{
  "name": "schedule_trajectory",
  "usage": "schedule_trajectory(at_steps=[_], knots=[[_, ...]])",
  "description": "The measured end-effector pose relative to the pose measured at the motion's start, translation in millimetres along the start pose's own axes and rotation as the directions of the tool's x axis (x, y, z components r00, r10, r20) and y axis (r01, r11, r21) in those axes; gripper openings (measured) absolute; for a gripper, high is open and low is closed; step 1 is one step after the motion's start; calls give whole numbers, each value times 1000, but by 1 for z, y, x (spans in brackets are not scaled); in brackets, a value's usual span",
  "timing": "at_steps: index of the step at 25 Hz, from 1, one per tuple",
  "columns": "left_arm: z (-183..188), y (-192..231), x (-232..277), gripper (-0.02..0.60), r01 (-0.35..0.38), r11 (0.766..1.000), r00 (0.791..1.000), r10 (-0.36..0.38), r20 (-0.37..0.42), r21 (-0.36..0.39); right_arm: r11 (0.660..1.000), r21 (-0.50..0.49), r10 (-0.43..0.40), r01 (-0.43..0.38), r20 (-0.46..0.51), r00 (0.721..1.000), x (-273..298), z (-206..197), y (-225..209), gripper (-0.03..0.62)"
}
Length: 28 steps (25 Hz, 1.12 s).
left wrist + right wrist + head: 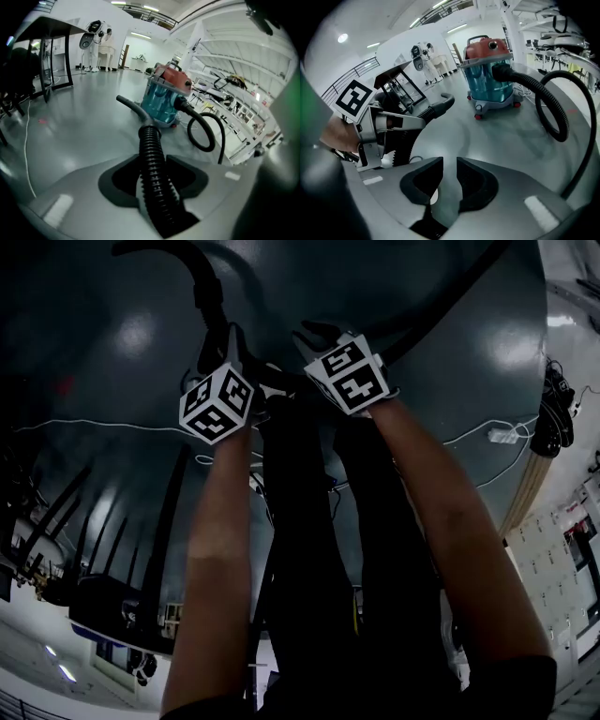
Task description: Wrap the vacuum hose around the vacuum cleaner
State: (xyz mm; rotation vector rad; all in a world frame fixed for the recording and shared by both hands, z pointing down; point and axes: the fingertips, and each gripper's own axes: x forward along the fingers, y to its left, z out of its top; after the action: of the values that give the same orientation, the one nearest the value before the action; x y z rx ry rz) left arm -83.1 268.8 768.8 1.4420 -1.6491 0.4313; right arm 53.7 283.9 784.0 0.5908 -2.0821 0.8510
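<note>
The vacuum cleaner (165,97), with a teal drum and a red top, stands on the grey floor ahead of both grippers and also appears in the right gripper view (489,70). Its black ribbed hose (151,147) runs from the drum, loops on the floor (555,110) and comes back to me. My left gripper (152,165) is shut on the hose near its curved grey end tube (132,107). My right gripper (450,171) is just right of the left gripper (377,133); its jaws stand a narrow gap apart with nothing between them. In the head view both grippers (225,352) (319,338) are held out side by side.
A person in white (102,44) stands by equipment far back. A dark table (44,28) with black legs is at the left. Workbenches (234,93) line the right side. A white cable (94,425) and a power strip (503,435) lie on the floor.
</note>
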Motion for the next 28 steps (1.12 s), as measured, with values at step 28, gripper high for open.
schedule_trajectory(at_steps=[28], knots=[[217,-44,-204,155,182,945,983,-171,-65,271,998,-49,-40,47,136,990,-179,226,90,86]])
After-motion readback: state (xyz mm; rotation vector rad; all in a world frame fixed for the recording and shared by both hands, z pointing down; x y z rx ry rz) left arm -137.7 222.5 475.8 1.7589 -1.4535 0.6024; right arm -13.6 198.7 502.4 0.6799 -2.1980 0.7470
